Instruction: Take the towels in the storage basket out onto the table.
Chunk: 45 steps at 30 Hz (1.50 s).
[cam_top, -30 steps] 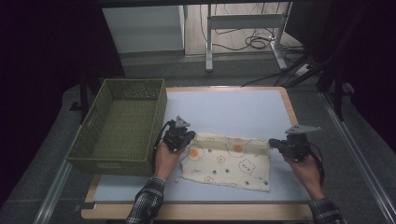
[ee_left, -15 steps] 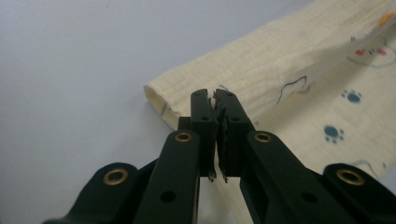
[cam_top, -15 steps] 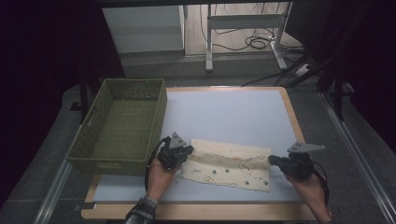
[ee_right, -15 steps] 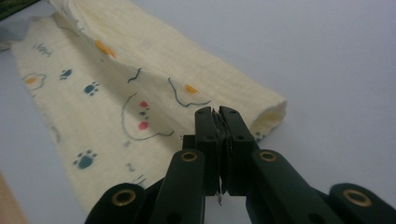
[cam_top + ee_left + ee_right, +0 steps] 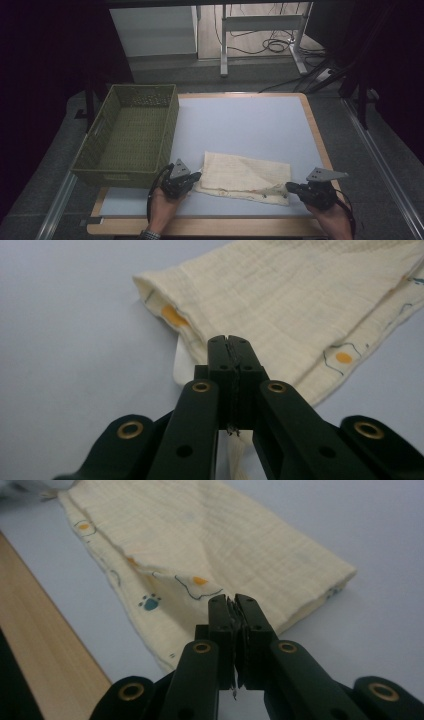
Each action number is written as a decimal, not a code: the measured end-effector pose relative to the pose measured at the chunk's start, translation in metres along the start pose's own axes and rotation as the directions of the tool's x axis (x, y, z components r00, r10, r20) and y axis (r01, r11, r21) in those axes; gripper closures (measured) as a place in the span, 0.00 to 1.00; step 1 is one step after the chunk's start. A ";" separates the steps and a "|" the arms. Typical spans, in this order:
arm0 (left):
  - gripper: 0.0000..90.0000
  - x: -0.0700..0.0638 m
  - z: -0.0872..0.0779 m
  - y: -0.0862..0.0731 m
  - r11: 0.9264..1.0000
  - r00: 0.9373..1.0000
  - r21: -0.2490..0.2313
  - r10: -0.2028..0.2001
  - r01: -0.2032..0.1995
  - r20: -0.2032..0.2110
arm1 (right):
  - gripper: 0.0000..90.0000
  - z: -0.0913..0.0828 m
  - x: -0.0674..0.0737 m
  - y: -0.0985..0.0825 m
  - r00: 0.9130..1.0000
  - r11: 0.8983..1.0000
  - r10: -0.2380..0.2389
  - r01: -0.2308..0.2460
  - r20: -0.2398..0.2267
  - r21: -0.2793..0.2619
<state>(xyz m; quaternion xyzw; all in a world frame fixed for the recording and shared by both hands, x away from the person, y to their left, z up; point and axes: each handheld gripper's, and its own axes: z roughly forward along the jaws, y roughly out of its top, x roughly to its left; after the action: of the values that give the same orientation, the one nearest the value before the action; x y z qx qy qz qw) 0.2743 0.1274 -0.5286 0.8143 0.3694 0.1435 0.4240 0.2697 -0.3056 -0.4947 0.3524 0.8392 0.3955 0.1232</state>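
A cream cloth with small printed figures lies folded on the pale blue mat, plain side up, near the table's front. My left gripper is at the cloth's left end, shut on its edge. In the left gripper view the jaws meet with fabric pinched between them, and the cloth spreads beyond. My right gripper is at the cloth's near right corner, also shut on it. The right gripper view shows its jaws closed on the cloth's folded edge.
A green woven basket stands at the left of the table, close to my left gripper. The wooden table edge runs just in front of the cloth. Open mat lies behind the cloth.
Both grippers have drawn back toward the table's front edge, carrying the cloth's edge with them. The cloth has folded over, so its plain side now faces up.
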 end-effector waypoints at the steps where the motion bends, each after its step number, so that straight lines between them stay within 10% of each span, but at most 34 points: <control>1: 1.00 0.000 -0.001 -0.002 1.000 1.000 0.000 -0.005 0.005 0.002 | 0.96 0.000 0.002 -0.002 1.000 1.000 0.001 -0.001 -0.006 0.001; 7: 0.87 -0.001 -0.004 -0.004 0.999 0.997 -0.018 -0.034 0.035 0.066 | 0.89 -0.001 0.009 -0.011 1.000 1.000 0.005 -0.004 -0.019 0.024; 16: 0.75 -0.017 0.019 -0.001 0.996 0.997 0.075 0.039 -0.045 0.074 | 0.79 -0.022 0.004 -0.009 1.000 1.000 0.029 -0.030 -0.006 -0.009; 24: 0.97 -0.015 0.021 -0.001 0.996 0.998 0.084 0.035 -0.040 0.058 | 0.78 -0.008 0.008 -0.016 0.998 0.999 0.041 -0.040 -0.047 0.025; 32: 0.98 -0.015 -0.001 0.010 0.999 0.998 0.015 0.038 -0.039 0.057 | 0.78 -0.001 0.011 -0.014 0.998 0.999 0.037 -0.036 -0.047 0.028; 39: 0.98 -0.017 -0.001 -0.013 0.994 0.997 0.098 0.030 -0.037 0.073 | 0.78 -0.003 0.009 -0.013 0.998 0.999 0.038 -0.037 -0.045 0.020; 45: 0.68 -0.010 -0.008 -0.008 1.000 0.998 0.012 -0.018 0.017 0.054 | 0.73 -0.003 0.005 -0.011 0.999 0.999 0.038 -0.037 -0.026 0.025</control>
<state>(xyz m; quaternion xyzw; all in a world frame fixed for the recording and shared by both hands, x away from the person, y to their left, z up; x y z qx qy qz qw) 0.2594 0.1278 -0.5295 0.8170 0.3659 0.1157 0.4304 0.2595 -0.3083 -0.5006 0.3644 0.8388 0.3920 0.1001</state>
